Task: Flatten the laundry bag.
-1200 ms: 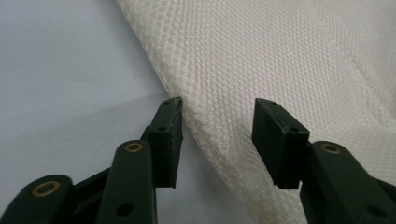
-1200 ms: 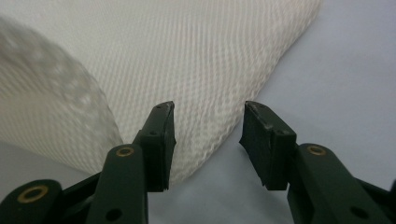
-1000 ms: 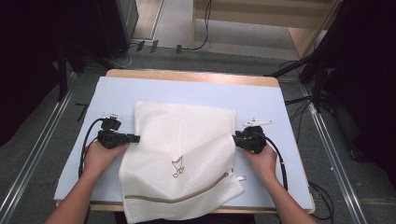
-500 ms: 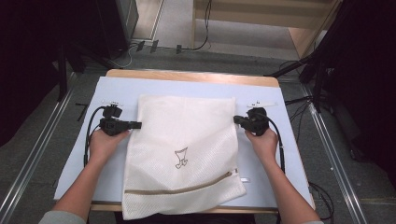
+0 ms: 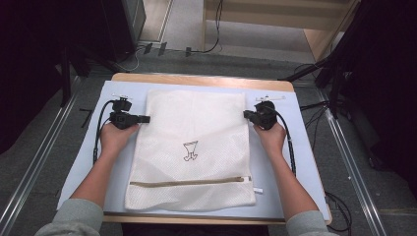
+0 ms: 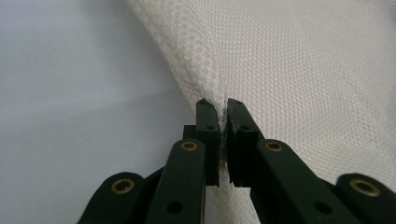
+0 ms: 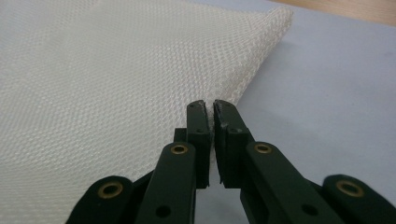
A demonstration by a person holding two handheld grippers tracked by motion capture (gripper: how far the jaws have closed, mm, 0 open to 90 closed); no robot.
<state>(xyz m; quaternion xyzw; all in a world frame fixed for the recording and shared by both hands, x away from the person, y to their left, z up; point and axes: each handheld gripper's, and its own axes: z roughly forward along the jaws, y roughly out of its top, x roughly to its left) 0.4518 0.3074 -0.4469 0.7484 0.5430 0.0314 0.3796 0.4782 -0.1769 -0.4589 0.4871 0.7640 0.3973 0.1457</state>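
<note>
Up close, both pairs of jaws are clenched on the mesh laundry bag [image 5: 193, 147]: the left gripper [image 6: 223, 108] pinches its left edge, the right gripper [image 7: 208, 106] its right edge. From above, the bag lies flat on the blue mat [image 5: 295, 147], zipper [image 5: 191, 182] nearest the person, forearms stretched forward alongside it.

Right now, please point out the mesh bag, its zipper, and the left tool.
mesh bag [image 5: 196, 123], high view, on the bare mesh above the printed mark.
zipper [image 5: 192, 182], high view, on the middle of its line.
left tool [image 6: 221, 108], left gripper view, between its tips, pinching the bag's edge.
</note>
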